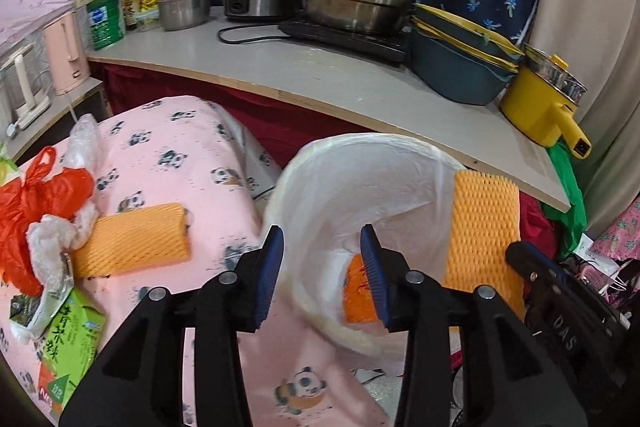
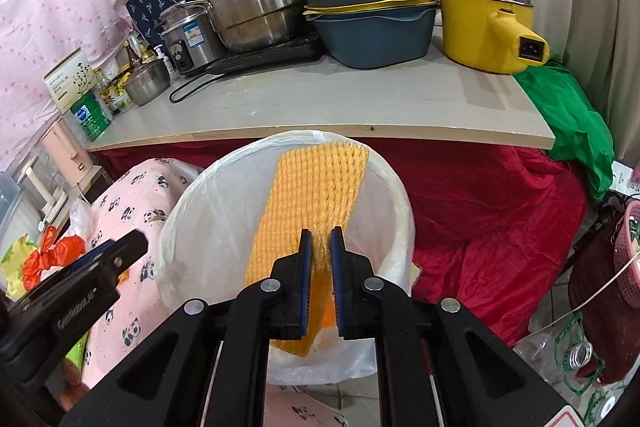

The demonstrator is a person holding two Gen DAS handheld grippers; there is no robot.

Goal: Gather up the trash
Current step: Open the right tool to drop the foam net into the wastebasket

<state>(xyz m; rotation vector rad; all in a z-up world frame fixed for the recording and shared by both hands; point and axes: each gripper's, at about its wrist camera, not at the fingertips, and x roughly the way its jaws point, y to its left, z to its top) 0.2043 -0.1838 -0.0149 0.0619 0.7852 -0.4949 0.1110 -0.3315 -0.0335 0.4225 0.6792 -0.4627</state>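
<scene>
A pale grey tabletop (image 2: 320, 107) carries steel pots; below it, the right gripper (image 2: 319, 247) pinches an orange foam net sleeve (image 2: 316, 187) over the white-lined bin (image 2: 192, 227). The left gripper (image 1: 322, 267) gapes wide; bin's bottom hidden.

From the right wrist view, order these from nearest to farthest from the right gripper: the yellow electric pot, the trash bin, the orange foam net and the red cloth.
1. orange foam net: pinched between the right gripper fingers, over the bin.
2. trash bin: directly below and ahead, lined with a white bag.
3. red cloth: draped under the counter, to the right.
4. yellow electric pot: on the counter, far right.
</scene>
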